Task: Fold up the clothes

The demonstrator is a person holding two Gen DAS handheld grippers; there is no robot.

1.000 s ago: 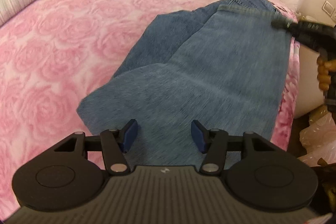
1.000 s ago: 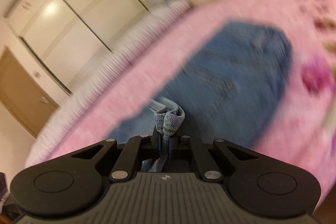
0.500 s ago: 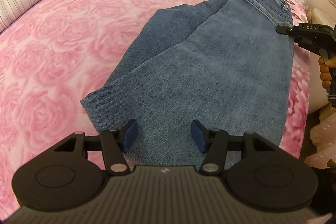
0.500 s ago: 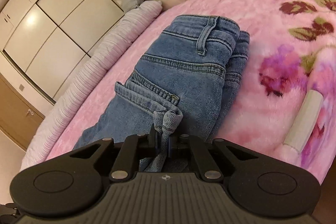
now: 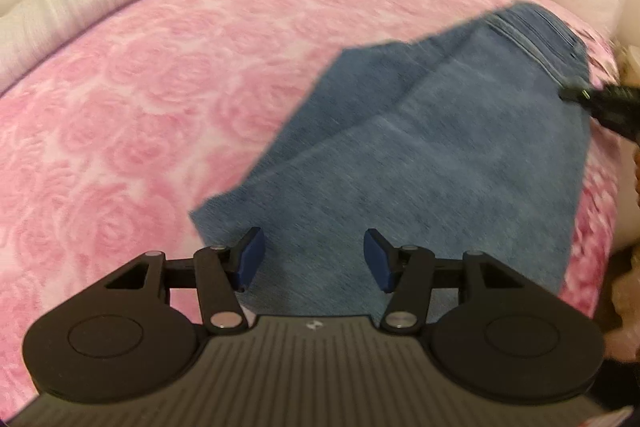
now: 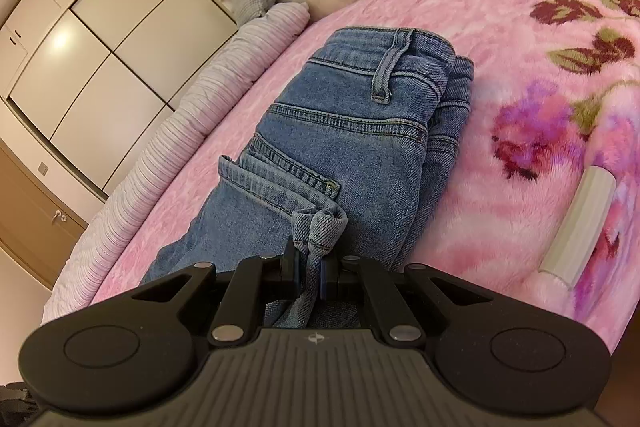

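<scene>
The right tongs (image 6: pixel 310 277) clamp a bunched denim fold of the jeans (image 6: pixel 360 147) at lower centre, while the left tongs (image 5: pixel 314 263) stand apart above the jeans on the pink bed (image 5: pixel 140 107).

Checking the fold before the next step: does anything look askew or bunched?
Yes. The jeans lie flat on the blanket except one corner, bunched between the shut right gripper. The open left gripper holds nothing.
</scene>
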